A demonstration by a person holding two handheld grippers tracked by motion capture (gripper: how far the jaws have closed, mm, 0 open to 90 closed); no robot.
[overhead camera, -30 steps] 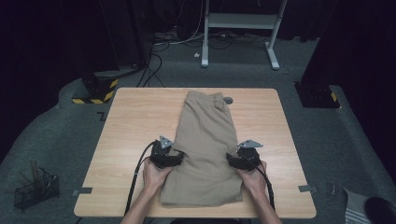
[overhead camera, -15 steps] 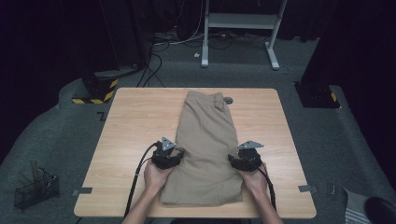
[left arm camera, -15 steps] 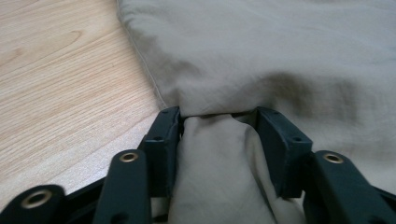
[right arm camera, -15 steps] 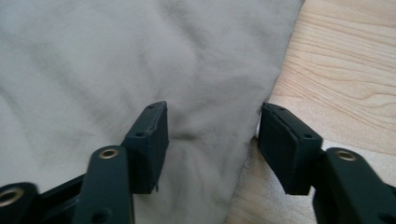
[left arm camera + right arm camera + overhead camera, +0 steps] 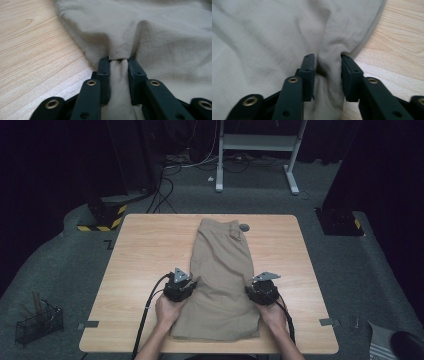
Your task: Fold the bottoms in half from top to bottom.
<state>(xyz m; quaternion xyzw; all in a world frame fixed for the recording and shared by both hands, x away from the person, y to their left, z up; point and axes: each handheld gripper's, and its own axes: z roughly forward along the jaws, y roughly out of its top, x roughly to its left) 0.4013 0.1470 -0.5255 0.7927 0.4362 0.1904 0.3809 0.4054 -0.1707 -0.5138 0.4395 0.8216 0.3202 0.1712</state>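
no readable text — no labels, no numbers

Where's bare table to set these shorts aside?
Wide bare wood lies left of the shorts up to the table edge, a narrower strip to their right. The near middle is crowded: both grippers pinch cloth there.

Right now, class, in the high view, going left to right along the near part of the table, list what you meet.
Bare table → left gripper → khaki shorts → right gripper → bare table again.
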